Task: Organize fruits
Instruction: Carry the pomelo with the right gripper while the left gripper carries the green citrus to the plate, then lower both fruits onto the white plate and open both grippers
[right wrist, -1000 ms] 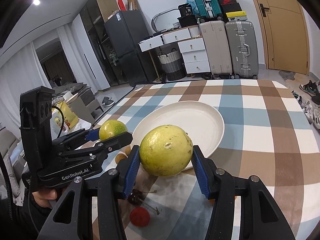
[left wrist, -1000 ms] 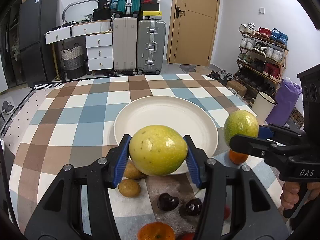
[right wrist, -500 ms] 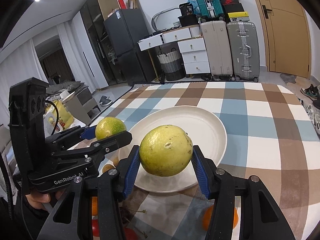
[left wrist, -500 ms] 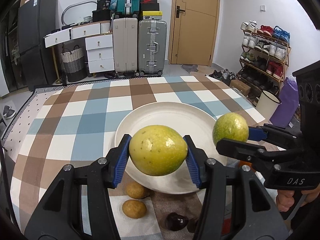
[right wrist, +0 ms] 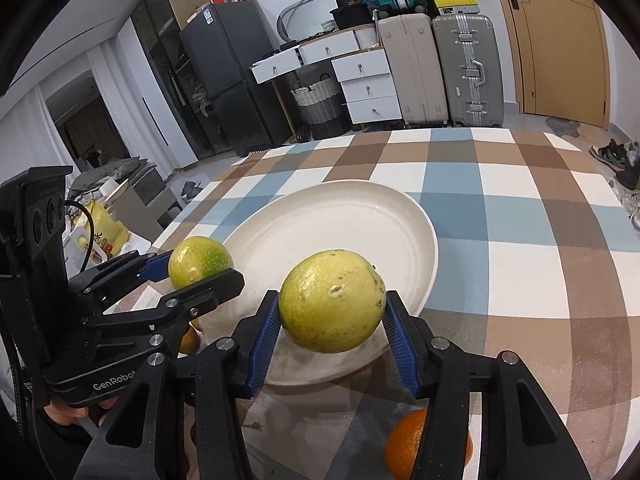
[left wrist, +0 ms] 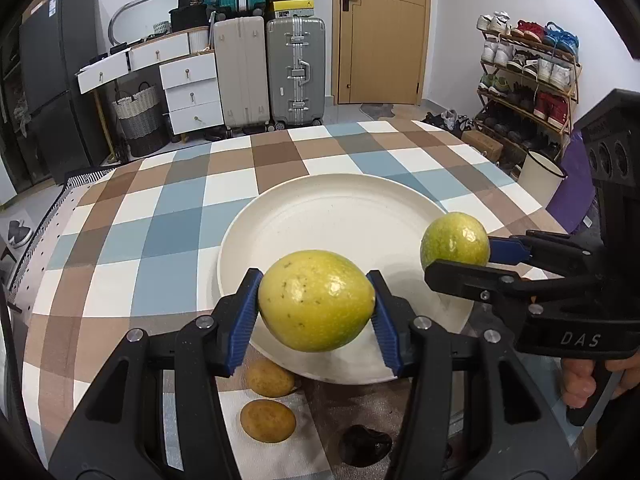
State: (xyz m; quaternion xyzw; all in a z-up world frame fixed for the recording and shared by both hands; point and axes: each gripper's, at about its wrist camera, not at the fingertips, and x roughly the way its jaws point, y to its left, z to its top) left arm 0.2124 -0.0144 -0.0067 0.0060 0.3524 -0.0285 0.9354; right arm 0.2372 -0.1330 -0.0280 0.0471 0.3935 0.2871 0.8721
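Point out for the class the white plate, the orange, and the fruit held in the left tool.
white plate (left wrist: 340, 216): left wrist view, bare centre.
orange (right wrist: 408, 446): right wrist view, visible left side.
fruit in the left tool (left wrist: 316, 300): left wrist view, front skin.

Right gripper (right wrist: 332, 330): blue pads clamped on a yellow-green fruit (right wrist: 332, 301), held above the near rim of the plate.
Plate (right wrist: 400, 216): white, round, bare inside, on a checked tablecloth (right wrist: 520, 264).
Left gripper (right wrist: 196, 266): at the left of the view, gripping a second green fruit (right wrist: 199, 260) beside the plate's left edge.
Orange (right wrist: 404, 446): on the cloth, partly hidden behind the right gripper's finger.
Background: suitcases (right wrist: 440, 68), white drawers (right wrist: 360, 80), dark fridge (right wrist: 224, 76).
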